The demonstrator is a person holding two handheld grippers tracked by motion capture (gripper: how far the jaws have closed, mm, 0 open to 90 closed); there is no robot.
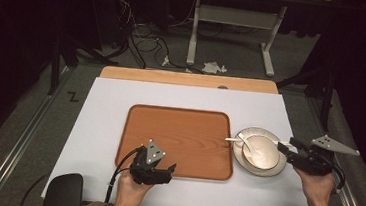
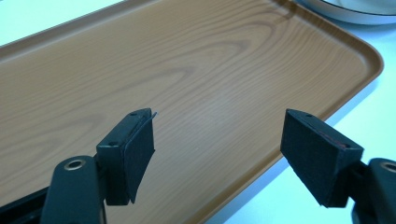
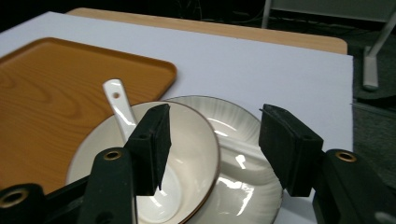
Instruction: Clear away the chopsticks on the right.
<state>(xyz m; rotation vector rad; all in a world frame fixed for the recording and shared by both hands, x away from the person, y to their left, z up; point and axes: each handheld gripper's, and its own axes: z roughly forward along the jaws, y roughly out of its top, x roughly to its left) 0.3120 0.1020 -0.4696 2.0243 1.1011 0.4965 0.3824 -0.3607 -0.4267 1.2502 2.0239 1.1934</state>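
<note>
1. Wooden tray, bare, on the white tabletop.
2. Wooden board edge behind the tabletop.
3. White table frame on the floor beyond.
4. Tangled cables and crumpled paper near the frame.
5. Black pad at the near-left corner.

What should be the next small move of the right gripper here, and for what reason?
Probably ease the right gripper forward and close it on the bowl's rim. Its jaws stand open around the near edge of the bowl, not yet pressing it. The bowl sits on the plate with a spoon inside, beside the bare tray.
</note>
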